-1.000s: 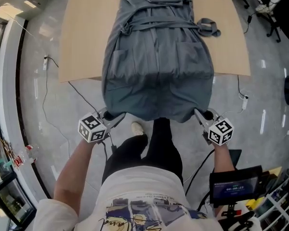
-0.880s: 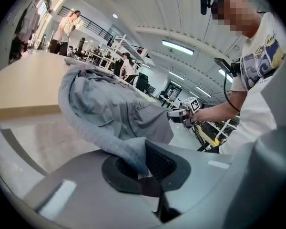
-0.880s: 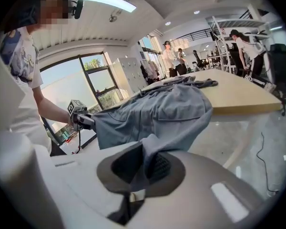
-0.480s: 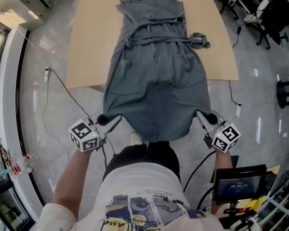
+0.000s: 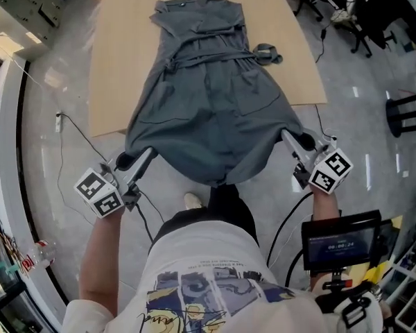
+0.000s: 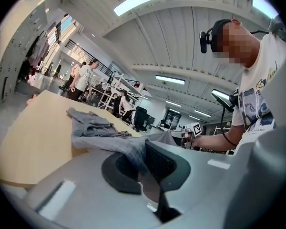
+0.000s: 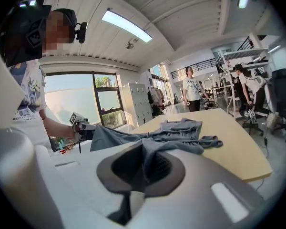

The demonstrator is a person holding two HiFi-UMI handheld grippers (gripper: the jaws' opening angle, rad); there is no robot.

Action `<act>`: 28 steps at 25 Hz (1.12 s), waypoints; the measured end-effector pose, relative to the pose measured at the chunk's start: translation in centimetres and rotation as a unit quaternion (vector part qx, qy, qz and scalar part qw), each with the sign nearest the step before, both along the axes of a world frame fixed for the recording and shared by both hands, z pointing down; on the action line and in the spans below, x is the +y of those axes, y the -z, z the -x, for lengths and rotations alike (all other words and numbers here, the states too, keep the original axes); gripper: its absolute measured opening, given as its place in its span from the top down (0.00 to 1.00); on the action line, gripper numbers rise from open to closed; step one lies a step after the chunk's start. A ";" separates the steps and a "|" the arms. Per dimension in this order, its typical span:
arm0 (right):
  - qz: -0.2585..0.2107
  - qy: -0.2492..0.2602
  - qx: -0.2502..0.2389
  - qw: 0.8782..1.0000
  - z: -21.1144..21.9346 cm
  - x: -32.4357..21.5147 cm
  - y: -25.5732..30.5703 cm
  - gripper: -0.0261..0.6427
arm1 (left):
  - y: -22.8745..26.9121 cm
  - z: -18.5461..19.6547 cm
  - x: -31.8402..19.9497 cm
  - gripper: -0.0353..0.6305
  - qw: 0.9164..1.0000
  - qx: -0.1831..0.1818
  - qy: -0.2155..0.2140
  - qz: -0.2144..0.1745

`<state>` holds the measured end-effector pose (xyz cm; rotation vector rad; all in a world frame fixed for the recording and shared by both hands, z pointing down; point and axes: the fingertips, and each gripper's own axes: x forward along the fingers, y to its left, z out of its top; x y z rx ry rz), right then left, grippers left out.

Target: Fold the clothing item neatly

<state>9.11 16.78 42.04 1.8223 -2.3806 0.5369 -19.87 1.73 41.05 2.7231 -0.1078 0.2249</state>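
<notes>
your left gripper [image 5: 130, 161] and right gripper [image 5: 298, 141] each clamp a hem corner of the grey dress [image 5: 208, 103], whose top half lies flat on the bench [image 5: 114, 61]; no fold looks laid yet, all folding remains.

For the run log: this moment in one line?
left gripper: shut on dress; right gripper: shut on dress; dress: top on table, hem off edge

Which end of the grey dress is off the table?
The hem end, pinched by the left tool and right tool; the collar end lies on the table.
</notes>
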 end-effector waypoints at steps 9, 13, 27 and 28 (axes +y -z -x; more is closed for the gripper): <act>-0.014 0.000 0.006 1.000 -1.3 -2.9 2.9 0.95 | 3.2 -1.8 -3.2 0.93 0.999 0.038 0.030 0.000; -0.031 -0.005 -0.006 0.999 -1.9 -3.6 4.8 0.95 | 4.5 -1.3 -4.3 0.93 0.998 0.054 0.043 0.004; -0.070 0.024 -0.004 0.997 -12.9 -16.3 9.1 0.95 | 8.6 -7.7 -15.9 0.93 0.991 0.072 0.110 -0.015; -0.071 0.026 -0.003 0.997 -13.5 -17.3 9.2 0.95 | 8.7 -8.2 -16.9 0.93 0.991 0.071 0.111 -0.016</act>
